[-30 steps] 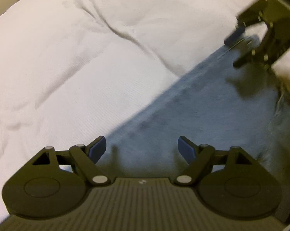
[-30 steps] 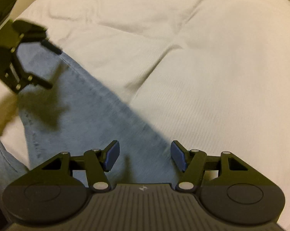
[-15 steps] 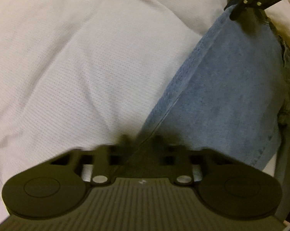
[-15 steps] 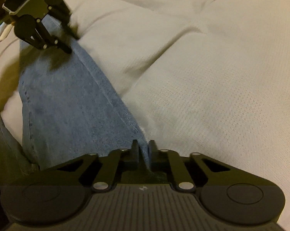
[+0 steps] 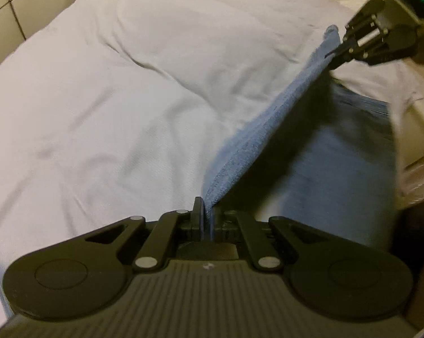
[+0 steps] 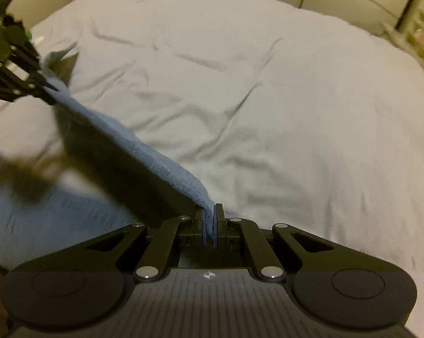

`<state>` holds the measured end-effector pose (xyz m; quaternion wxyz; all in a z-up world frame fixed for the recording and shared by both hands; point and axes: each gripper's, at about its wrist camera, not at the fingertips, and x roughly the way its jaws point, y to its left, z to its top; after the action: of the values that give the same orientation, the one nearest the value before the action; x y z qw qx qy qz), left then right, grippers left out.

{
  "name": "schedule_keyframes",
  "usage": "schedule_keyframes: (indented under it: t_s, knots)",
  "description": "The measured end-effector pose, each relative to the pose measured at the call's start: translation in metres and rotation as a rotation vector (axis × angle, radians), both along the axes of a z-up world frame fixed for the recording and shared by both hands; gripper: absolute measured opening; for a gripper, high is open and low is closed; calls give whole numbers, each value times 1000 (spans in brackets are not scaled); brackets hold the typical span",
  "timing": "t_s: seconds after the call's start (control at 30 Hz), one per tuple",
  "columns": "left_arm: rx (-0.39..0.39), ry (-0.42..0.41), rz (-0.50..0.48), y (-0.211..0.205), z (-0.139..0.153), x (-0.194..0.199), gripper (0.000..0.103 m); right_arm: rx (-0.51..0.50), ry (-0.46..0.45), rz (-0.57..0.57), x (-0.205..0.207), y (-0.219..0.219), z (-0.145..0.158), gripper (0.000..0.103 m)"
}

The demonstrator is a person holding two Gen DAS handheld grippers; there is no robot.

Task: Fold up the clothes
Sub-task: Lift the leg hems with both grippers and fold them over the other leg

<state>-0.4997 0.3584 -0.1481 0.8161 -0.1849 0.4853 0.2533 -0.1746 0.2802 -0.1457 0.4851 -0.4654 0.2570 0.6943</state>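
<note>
Now | left tongs (image 5: 205, 214), right tongs (image 6: 210, 222) both clamp jeans (image 5: 257, 129) edge | edge stretched taut between them

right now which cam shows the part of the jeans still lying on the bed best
The left wrist view: below the lifted edge, a broad flat stretch of the jeans lies on the white duvet. The right wrist view shows only a blurred, shadowed patch of the jeans at its lower left.
</note>
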Motion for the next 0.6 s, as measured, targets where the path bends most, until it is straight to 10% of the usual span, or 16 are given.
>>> schedule_keyframes:
  t_s: [0.3, 0.43, 0.6]
  knots:
    - [-261, 72, 302, -153, -71, 11, 14, -277, -9, -214, -13, -121, -94, 31]
    - [-284, -53, 434, -185, -53, 6, 39, -246, 246, -499, 38, -140, -86, 52]
    - [-347, -203, 815, -197, -69, -17, 38, -152, 679, -957, 124, -171, -99, 52]
